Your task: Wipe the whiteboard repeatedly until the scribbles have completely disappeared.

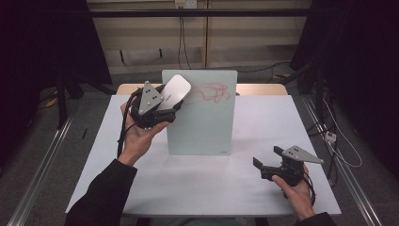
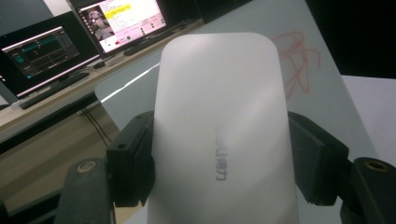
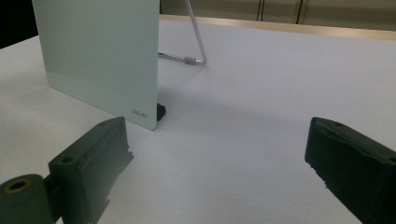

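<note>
A pale glass writing board (image 1: 202, 117) stands upright on the white table (image 1: 263, 127), with a red scribble (image 1: 211, 92) near its top. My left gripper (image 1: 167, 101) is raised at the board's upper left corner, shut on a white rounded eraser (image 1: 173, 91). In the left gripper view the eraser (image 2: 219, 135) sits clamped between both jaws, its tip close to the scribble (image 2: 299, 60) on the board (image 2: 327, 88). My right gripper (image 1: 265, 157) rests low at the table's right front, open with nothing between its jaws. Its own view shows the gripper (image 3: 215, 163) facing the board's lower corner (image 3: 100, 60).
A metal stand leg (image 3: 196, 39) props the board from behind. Monitors (image 2: 79, 32) sit on a desk beyond the table. Cables (image 1: 339, 141) trail off the table's right edge, and rails run along both sides of it.
</note>
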`<state>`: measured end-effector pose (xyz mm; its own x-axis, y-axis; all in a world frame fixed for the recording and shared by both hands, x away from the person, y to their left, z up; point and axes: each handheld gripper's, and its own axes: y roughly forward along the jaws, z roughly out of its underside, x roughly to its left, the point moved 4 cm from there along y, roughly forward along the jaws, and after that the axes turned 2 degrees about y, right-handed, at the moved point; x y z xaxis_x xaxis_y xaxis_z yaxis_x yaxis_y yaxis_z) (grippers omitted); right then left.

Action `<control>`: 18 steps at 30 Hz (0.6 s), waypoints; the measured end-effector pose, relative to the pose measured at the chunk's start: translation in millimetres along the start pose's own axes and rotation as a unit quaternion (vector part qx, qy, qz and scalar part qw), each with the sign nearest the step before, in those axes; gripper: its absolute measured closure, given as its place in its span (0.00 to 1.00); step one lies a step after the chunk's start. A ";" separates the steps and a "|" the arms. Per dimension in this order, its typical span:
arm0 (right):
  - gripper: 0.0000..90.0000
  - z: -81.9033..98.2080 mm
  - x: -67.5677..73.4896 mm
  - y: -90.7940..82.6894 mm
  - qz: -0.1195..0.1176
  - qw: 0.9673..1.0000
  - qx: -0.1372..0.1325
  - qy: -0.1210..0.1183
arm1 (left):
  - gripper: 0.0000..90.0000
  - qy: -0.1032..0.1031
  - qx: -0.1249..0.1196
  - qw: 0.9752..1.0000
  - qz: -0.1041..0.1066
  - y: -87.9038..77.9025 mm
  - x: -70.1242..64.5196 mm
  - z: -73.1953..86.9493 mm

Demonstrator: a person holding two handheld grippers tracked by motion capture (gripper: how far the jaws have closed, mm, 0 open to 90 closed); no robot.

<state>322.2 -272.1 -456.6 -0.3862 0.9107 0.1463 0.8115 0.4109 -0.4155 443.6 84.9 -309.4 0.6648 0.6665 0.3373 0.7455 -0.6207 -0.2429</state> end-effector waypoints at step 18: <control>0.07 0.2 0.0 0.1 -0.002 1.000 0.000 0.000 | 0.35 0.030 0.011 0.999 -0.016 17.5 -4.4 8.9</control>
<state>322.2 -272.0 -456.8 -0.3893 0.9090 0.1486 0.8097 0.4147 -0.4151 454.1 74.8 -323.3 0.6366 0.6598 0.3993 0.7679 -0.5897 -0.2499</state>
